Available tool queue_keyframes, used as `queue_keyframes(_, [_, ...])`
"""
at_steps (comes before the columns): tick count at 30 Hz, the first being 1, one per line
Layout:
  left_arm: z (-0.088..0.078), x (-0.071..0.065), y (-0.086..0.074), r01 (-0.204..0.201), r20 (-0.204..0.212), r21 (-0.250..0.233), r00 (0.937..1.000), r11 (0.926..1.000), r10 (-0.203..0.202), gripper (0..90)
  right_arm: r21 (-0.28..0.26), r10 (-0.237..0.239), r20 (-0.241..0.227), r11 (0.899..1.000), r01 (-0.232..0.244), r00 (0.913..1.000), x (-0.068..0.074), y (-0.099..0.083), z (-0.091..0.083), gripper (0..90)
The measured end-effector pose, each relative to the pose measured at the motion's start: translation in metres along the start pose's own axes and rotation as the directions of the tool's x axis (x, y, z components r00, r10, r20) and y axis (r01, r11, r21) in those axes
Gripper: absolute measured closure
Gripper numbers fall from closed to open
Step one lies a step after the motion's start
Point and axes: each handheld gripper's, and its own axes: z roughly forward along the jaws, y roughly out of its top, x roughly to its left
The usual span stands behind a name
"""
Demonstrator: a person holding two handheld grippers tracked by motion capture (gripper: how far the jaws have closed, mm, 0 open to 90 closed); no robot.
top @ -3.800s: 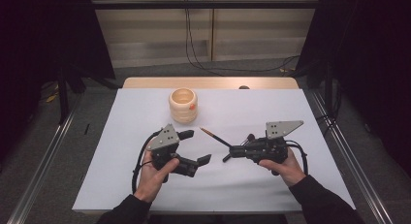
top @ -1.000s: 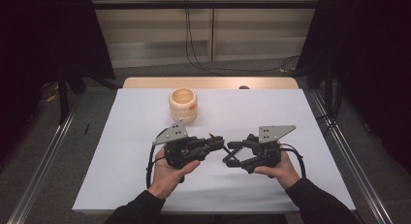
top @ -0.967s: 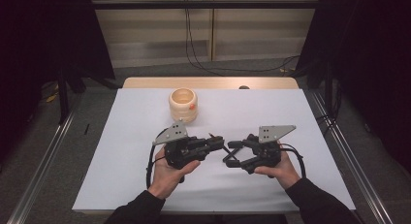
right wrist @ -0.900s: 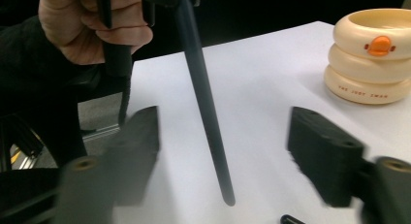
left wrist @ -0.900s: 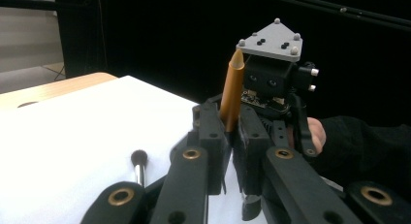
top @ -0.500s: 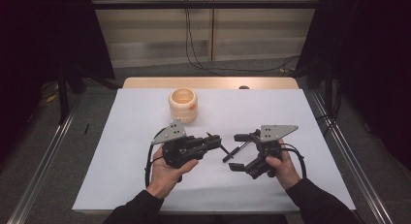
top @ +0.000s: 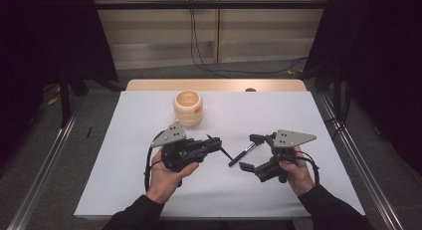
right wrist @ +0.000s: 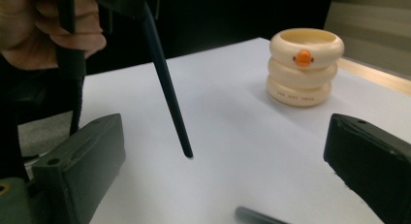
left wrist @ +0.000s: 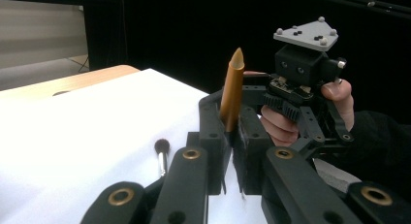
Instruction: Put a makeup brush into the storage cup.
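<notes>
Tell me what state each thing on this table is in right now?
Left tool: shut on the pencil.
Pencil: held, dark end slanting down toward the sheet.
Right tool: open, nothing between its jaws.
Brush: lying loose on the sheet.
Duck cup: upright, untouched.

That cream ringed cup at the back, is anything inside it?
The cream cup shows a bare inner wall near its rim. The bottom is hidden by that wall, so something small lying there could go unseen.

cream ringed holder (right wrist: 304,67), small print on lowest ring, unreadable
</notes>
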Motion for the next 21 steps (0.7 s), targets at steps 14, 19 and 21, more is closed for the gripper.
queue_keyframes(14, [-0.008, 0.007, 0.002, -0.002, -0.046, 0.018, 0.9989, 0.9998, 0.003, 84.0, -0.012, 0.049, 0.104, 0.999, -0.048, 0.9934, 0.002, -0.017, -0.032, 0.8])
queue_keyframes(19, [-0.013, 0.013, 0.003, 0.007, -0.073, 0.014, 0.9973, 0.9999, -0.005, 84.0, -0.015, 0.052, 0.14, 0.999, -0.051, 0.9888, 0.002, -0.024, -0.045, 0.6])
queue_keyframes(21, [-0.016, 0.016, 0.004, 0.004, -0.093, 0.019, 0.9956, 0.9998, -0.002, 84.0, -0.017, 0.055, 0.155, 0.998, -0.053, 0.9865, 0.003, -0.026, -0.05, 0.6])
